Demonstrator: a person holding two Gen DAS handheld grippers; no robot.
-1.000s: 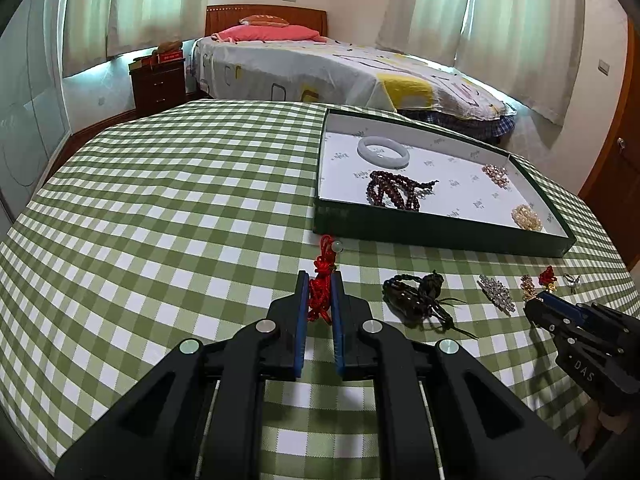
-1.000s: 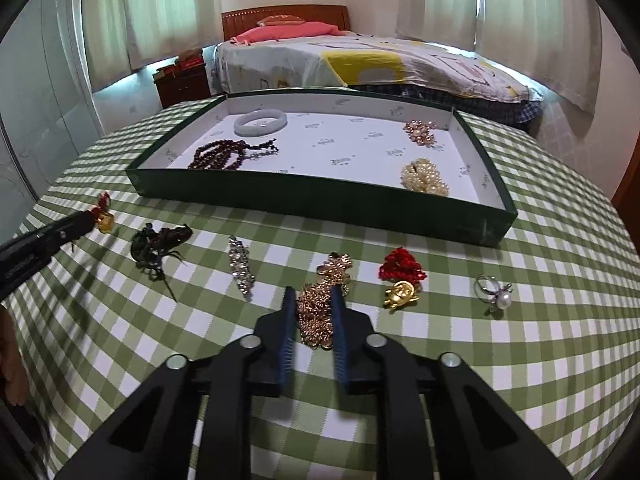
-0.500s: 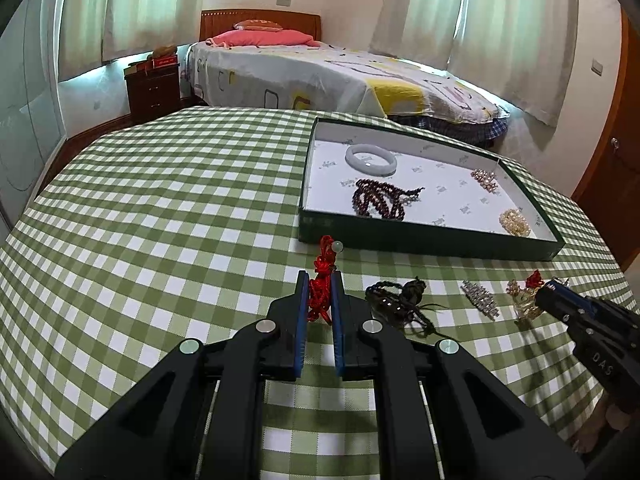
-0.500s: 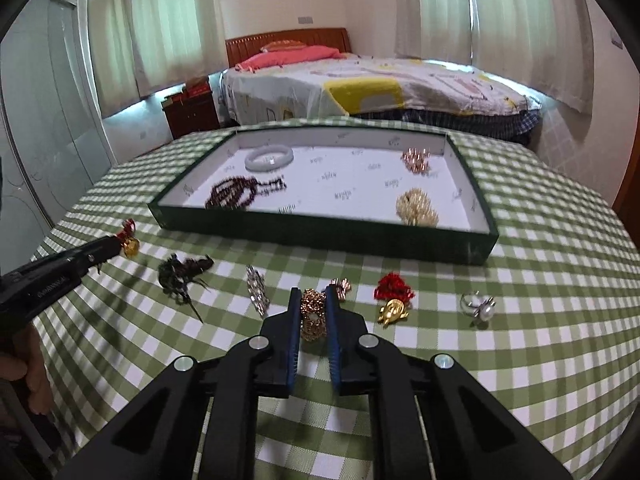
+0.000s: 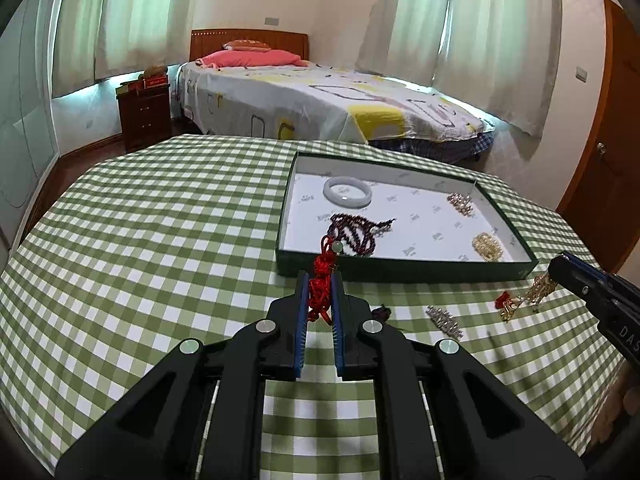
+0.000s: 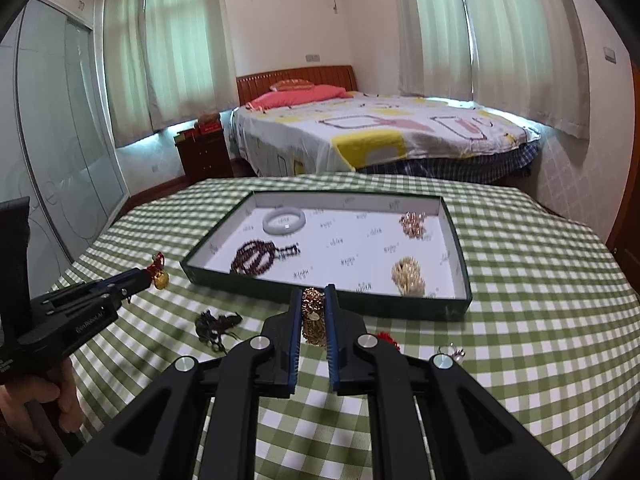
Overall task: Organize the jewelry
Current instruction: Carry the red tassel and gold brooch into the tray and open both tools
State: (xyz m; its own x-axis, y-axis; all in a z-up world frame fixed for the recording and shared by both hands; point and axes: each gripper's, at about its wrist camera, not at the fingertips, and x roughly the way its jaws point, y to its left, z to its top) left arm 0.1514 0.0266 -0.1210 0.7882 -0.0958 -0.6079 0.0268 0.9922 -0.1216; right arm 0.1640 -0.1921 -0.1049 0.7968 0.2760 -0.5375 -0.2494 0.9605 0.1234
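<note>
Both grippers have risen since a second ago, each carrying its piece clear of the green checked tabletop. Then the red knotted cord charm lay on the cloth between the left gripper jaws; now those jaws are clamped on it in the air, with its pale bead end poking up in front of the near wall of the green tray. The right gripper jaws, a second ago around the gold chain piece on the cloth, are now closed tight on it, lifted just short of the tray's near wall. Lying on the tabletop as before are the dark bracelet, the silver brooch, the red-and-gold charm and the pearl ring. White letters "DAS" show on the right gripper's body in the left wrist view; the small print on the tray lining is too fine to read.
</note>
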